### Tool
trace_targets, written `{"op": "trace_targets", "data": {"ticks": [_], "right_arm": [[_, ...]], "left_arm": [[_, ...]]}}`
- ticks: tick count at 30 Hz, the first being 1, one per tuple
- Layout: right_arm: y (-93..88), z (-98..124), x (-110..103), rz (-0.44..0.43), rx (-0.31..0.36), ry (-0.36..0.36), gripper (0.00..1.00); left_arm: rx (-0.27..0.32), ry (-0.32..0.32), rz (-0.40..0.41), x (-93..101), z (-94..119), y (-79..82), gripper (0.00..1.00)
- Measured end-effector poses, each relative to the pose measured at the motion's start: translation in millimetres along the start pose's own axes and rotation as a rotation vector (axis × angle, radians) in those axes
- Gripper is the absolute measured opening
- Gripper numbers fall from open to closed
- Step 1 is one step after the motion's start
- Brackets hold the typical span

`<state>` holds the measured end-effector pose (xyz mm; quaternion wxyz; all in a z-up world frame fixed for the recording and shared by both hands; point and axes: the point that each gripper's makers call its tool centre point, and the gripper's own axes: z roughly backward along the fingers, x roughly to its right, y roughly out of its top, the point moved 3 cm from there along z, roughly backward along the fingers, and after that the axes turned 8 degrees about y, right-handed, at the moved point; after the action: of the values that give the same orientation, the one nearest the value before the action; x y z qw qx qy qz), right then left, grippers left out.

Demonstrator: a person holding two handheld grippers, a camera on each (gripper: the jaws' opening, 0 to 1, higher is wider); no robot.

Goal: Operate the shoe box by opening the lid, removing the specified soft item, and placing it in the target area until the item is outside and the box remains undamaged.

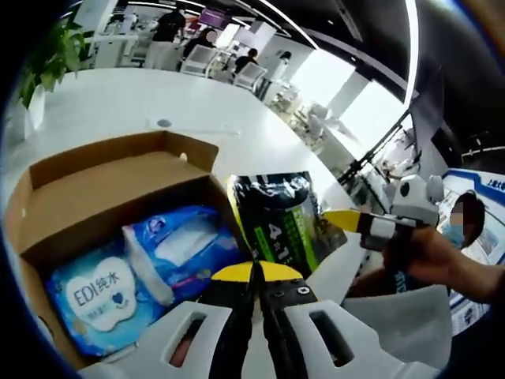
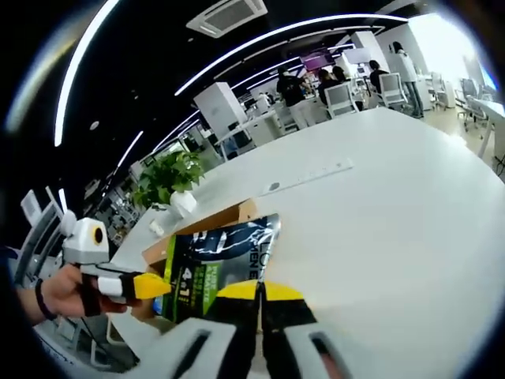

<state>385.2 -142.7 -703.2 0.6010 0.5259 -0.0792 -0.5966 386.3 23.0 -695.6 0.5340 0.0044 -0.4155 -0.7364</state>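
Note:
An open cardboard shoe box [image 1: 95,170] lies on the white table, its lid flap folded back. Inside it are a blue "EDI" wipes pack [image 1: 99,296] and a second blue-and-white wipes pack [image 1: 185,245]. A black and green soft pouch [image 1: 280,217] hangs over the box's right edge. My left gripper [image 1: 256,272] is shut on the pouch's near edge. My right gripper [image 1: 346,219] comes in from the right, its yellow tip at the pouch's side. In the right gripper view the pouch [image 2: 225,264] rises from my right gripper [image 2: 259,290], shut on it, with the left gripper [image 2: 150,286] at its left edge and the box [image 2: 213,221] behind.
The white table [image 2: 394,205] stretches wide beyond the box. A long ruler-like strip [image 2: 316,175] lies further off on it. A potted plant [image 2: 170,185] stands at the table's far edge. Chairs and people are in the background. A person's hand [image 1: 430,260] holds the right gripper.

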Motion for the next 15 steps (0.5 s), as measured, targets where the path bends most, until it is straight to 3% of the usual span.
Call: {"op": "trace_targets", "data": {"ticks": [6,10,15], "right_arm": [[3.6,7.1,13.6,-0.011,0.007,-0.015,0.0],[6.8,12.4,22.7,-0.014,0.011,-0.021,0.0],[11.1,20.0,38.4,-0.025,0.019,-0.037,0.0]], "left_arm": [[-0.01,-0.018,-0.027,14.0,-10.2,3.2,0.0],[-0.033,-0.022,-0.109,24.7,-18.5,2.7,0.0],[-0.039,-0.039,-0.125,36.6,-29.8,8.4,0.0]]}}
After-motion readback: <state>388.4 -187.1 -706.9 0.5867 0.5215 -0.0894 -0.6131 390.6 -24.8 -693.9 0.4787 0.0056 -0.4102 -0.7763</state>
